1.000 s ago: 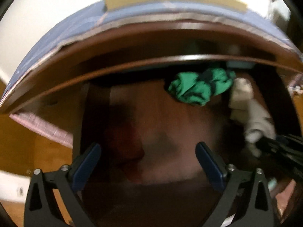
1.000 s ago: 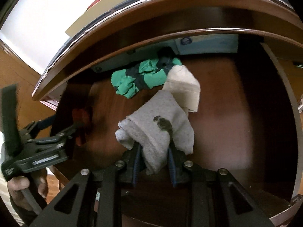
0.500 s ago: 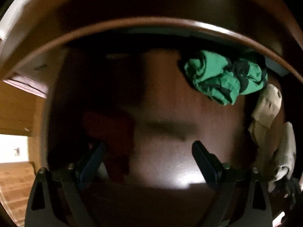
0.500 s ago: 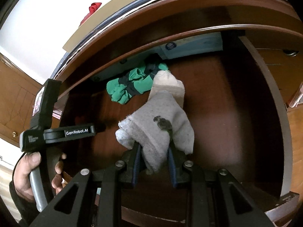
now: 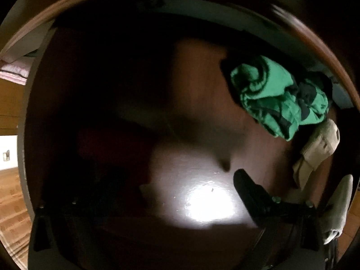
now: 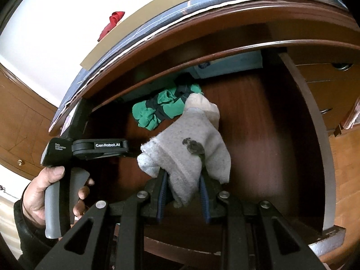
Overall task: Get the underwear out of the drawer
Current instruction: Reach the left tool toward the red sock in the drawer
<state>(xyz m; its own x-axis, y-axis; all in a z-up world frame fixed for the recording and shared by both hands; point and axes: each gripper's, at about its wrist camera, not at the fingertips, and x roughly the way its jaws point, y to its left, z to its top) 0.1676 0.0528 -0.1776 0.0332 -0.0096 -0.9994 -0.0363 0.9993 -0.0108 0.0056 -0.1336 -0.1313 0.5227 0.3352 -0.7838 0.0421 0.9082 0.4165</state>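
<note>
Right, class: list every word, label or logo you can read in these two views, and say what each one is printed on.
"GenRobot.AI": white lettering on the black body of the left gripper, seen in the right wrist view.
Small white print on that handle's upper block: too small to read.
Round blue logo on the pale box at the back of the drawer: blurred, unreadable.
Left wrist view: no text.

Right of the green cloth (image 6: 165,110) the drawer (image 6: 258,121) floor lies bare up to its side wall. The bench (image 6: 202,31) edge overhangs the cloth; the left gripper (image 6: 99,148) blocks its left.
</note>
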